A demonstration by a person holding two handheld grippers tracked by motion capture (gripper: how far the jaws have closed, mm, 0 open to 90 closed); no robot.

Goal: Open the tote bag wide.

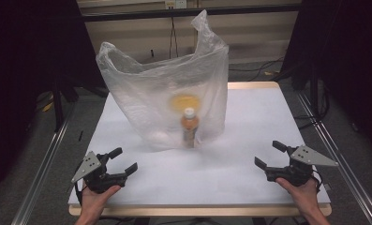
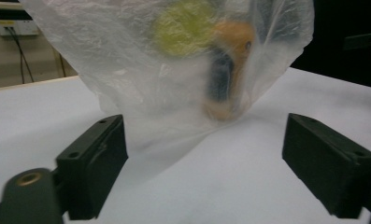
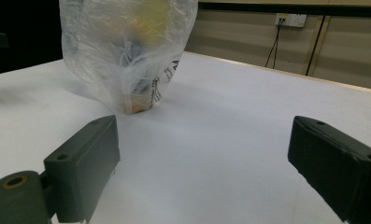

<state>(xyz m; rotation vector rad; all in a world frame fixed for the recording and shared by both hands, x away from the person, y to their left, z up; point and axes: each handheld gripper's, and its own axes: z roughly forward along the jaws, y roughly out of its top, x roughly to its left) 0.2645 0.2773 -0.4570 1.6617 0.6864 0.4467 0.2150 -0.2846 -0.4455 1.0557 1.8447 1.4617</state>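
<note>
Both tools sit low at the near edge of the bench (image 1: 249,117), left tool (image 1: 124,160) and right tool (image 1: 269,153) well apart from the bag (image 1: 141,89), which stands upright near the middle. Each has its jaws spread wide with nothing between them; the two gripper views show only bare bench between the black jaws. This looks like the start of the approach: nothing gripped yet. The next move likely calls for both tools to travel forward to the bag, perhaps one to pinch the film and steady it while the other goes for the bottle (image 1: 189,126) inside. Film blurs the contents: a yellow round thing (image 1: 183,101) and a pale lump (image 1: 161,138) can't be identified, and the bag's mouth faces away
</note>
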